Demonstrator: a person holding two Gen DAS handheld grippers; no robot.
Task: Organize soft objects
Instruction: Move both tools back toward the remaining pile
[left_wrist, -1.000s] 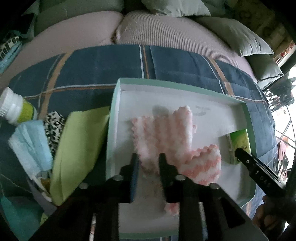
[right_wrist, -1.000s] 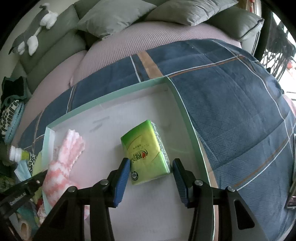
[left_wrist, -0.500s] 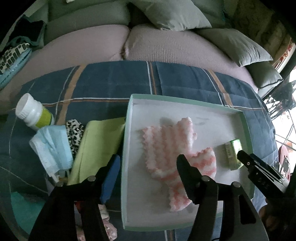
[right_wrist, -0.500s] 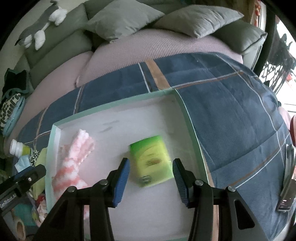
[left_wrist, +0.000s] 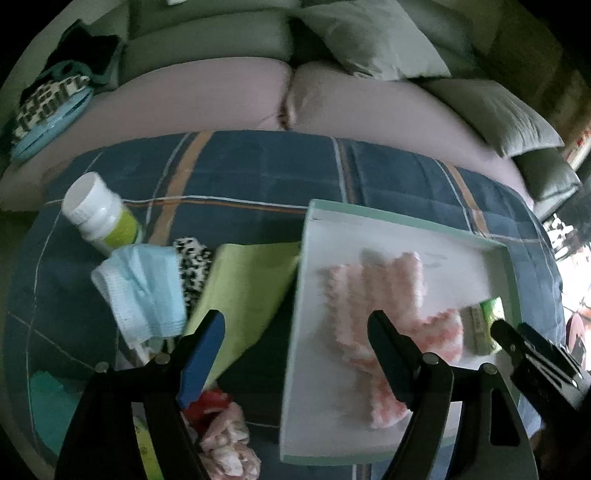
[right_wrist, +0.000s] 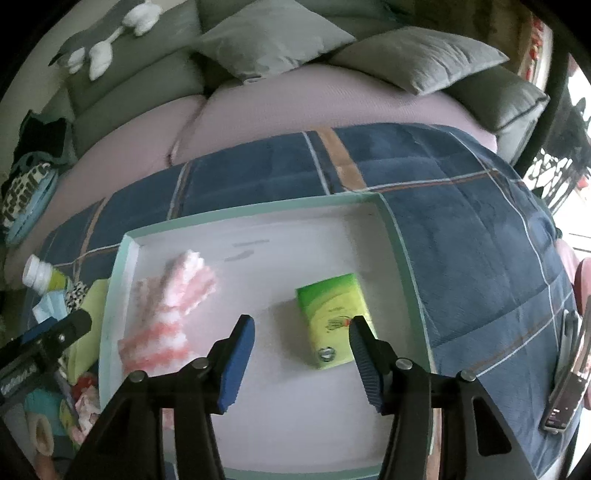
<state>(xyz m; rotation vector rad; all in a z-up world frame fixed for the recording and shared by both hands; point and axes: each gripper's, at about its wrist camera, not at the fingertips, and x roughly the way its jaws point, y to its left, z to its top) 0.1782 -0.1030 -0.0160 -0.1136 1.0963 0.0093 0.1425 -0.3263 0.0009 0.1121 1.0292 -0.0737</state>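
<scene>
A white tray with a mint rim (left_wrist: 402, 220) (right_wrist: 258, 210) lies on a blue plaid blanket. In it lie a pink-and-white fluffy cloth (left_wrist: 373, 291) (right_wrist: 173, 299) and a green tissue pack (right_wrist: 332, 317) (left_wrist: 487, 321). My left gripper (left_wrist: 295, 339) is open and empty, above the tray's left edge. My right gripper (right_wrist: 301, 339) is open and empty, above the tray just left of the tissue pack. Left of the tray lie a lime-green cloth (left_wrist: 247, 291), a light blue face mask (left_wrist: 144, 291) and a leopard-print cloth (left_wrist: 194, 266).
A white bottle with a green label (left_wrist: 98, 218) lies at the left on the blanket (left_wrist: 251, 170). Pink and red soft items (left_wrist: 225, 439) lie at the lower left. A phone (right_wrist: 565, 391) lies at the right. Grey sofa cushions (right_wrist: 273, 40) are behind.
My left gripper has opened, let go of the pink-and-white cloth and drawn back and left. My right gripper has drawn back from the tissue pack and shifted left.
</scene>
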